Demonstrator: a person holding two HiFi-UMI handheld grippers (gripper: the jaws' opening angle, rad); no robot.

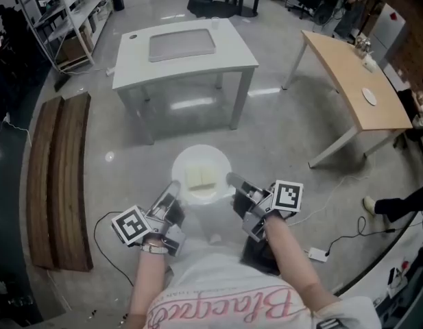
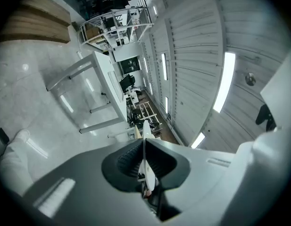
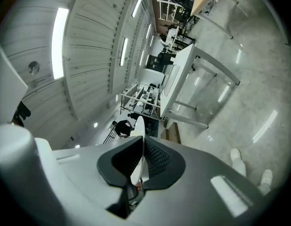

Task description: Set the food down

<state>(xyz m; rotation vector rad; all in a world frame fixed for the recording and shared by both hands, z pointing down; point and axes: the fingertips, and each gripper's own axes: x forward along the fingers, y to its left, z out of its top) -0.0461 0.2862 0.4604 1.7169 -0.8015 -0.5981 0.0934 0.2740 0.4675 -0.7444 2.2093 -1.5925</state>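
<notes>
In the head view I hold a round white plate [image 1: 191,155] over the floor, low in front of me. On it lies pale yellow food [image 1: 199,177] in flat blocks. My left gripper [image 1: 173,189] is shut on the plate's left rim. On the right rim my right gripper [image 1: 232,179] is shut too. In the left gripper view the plate [image 2: 145,132] shows edge-on as a thin white blade clamped between the dark pads of the left gripper [image 2: 145,155]. The right gripper view shows the same: the plate [image 3: 139,125] is pinched in the right gripper [image 3: 139,160].
A white table [image 1: 137,62] with a grey mat [image 1: 182,44] stands ahead of me. To the right is a wooden table [image 1: 348,74] bearing a small white dish [image 1: 369,95]. Wooden planks [image 1: 60,177] lie on the floor at left. Cables [image 1: 338,242] and someone's foot [image 1: 373,205] are at right.
</notes>
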